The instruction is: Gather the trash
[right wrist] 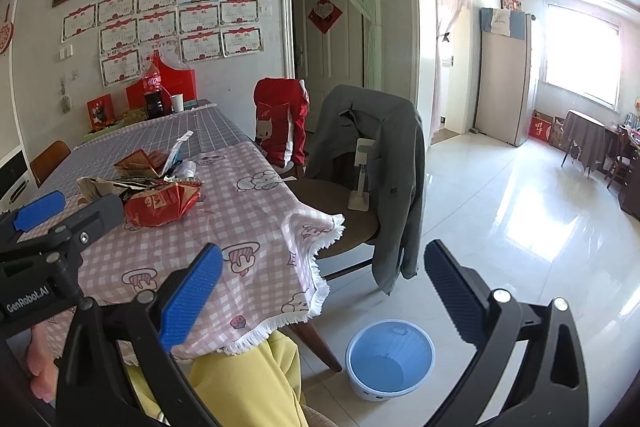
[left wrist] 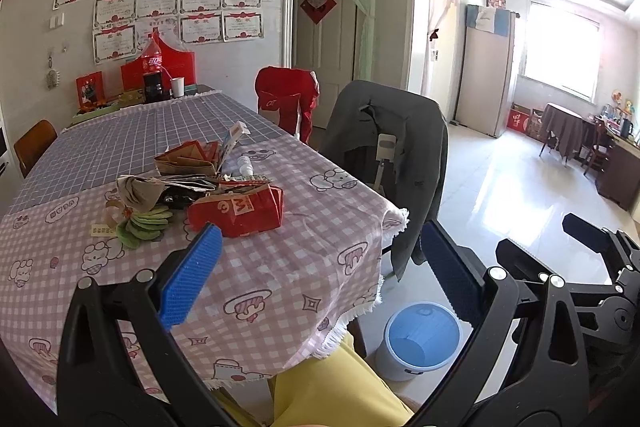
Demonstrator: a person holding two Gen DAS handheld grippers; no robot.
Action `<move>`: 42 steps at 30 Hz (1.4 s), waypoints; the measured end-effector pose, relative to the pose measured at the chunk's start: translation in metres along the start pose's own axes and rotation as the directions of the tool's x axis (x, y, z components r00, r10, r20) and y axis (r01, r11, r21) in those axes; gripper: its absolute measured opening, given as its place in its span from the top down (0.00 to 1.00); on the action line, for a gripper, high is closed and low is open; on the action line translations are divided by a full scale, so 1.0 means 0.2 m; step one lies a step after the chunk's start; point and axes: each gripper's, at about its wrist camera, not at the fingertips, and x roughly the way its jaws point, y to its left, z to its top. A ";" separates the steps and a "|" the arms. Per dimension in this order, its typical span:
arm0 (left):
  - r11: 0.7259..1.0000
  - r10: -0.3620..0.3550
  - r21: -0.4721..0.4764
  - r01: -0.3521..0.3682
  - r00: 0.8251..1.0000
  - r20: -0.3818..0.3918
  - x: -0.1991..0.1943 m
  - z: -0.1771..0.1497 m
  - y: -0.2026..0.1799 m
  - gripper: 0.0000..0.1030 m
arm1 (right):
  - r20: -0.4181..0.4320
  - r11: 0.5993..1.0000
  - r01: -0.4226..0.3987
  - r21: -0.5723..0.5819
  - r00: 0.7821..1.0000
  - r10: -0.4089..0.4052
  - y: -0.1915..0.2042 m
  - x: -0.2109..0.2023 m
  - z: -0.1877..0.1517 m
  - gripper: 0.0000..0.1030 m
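A heap of trash lies on the pink checked tablecloth: a crumpled red paper bag, a folded brown carton, crumpled paper, green discs and a small white bottle. The red bag also shows in the right wrist view. My left gripper is open, its left pad just short of the red bag. My right gripper is open above the table corner, holding nothing. A blue-lined bin stands on the floor below the table corner.
A chair draped with a grey jacket stands at the table's right side, a red-covered chair behind it. A cola bottle and paper cup stand at the far end. Yellow trouser legs show beneath the table edge. Tiled floor lies open to the right.
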 end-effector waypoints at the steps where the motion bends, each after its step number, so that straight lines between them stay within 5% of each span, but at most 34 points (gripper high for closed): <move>1: 1.000 -0.001 -0.001 0.001 1.000 -0.001 0.00 0.00 0.00 0.06 | 0.001 1.000 -0.001 0.000 1.000 0.001 0.00 0.00 0.00 0.04; 42: 1.000 0.019 -0.014 -0.019 1.000 -0.020 0.04 -0.01 0.03 0.06 | -0.036 0.999 -0.029 0.032 0.999 0.030 -0.02 0.05 0.00 0.04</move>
